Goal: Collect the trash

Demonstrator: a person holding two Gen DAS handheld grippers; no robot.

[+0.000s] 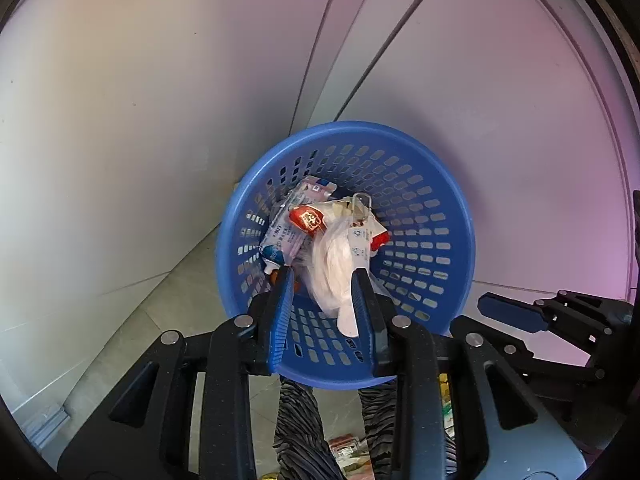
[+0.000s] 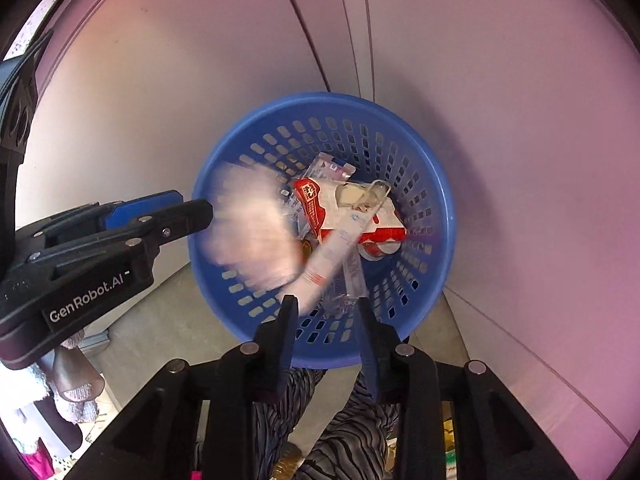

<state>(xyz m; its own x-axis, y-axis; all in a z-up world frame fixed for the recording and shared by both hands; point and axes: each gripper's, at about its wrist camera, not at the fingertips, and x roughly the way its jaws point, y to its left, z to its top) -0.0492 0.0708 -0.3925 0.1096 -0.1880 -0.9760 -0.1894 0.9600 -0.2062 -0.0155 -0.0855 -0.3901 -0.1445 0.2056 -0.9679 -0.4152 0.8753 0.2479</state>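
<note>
A blue perforated basket (image 1: pixel 420 216) stands on the floor in a wall corner and holds several wrappers, a red-and-white carton (image 1: pixel 308 220) and a tube (image 1: pixel 280 240). My left gripper (image 1: pixel 322 276) is open just above the basket rim, and a pale crumpled plastic bag (image 1: pixel 334 276) hangs between its fingers, not pinched. In the right wrist view the basket (image 2: pixel 436 216) shows from above, the bag (image 2: pixel 252 236) is a motion-blurred shape beside the left gripper (image 2: pixel 200 208), and the carton (image 2: pixel 348 216) lies inside. My right gripper (image 2: pixel 326 300) is open and empty over the near rim.
White walls meet in a corner behind the basket (image 1: pixel 312 80). Grey floor tiles (image 1: pixel 168 312) lie to the left. A striped fabric (image 2: pixel 340 432) and some small packets (image 1: pixel 344 448) show below the grippers. The right gripper (image 1: pixel 516 312) shows at the right edge of the left wrist view.
</note>
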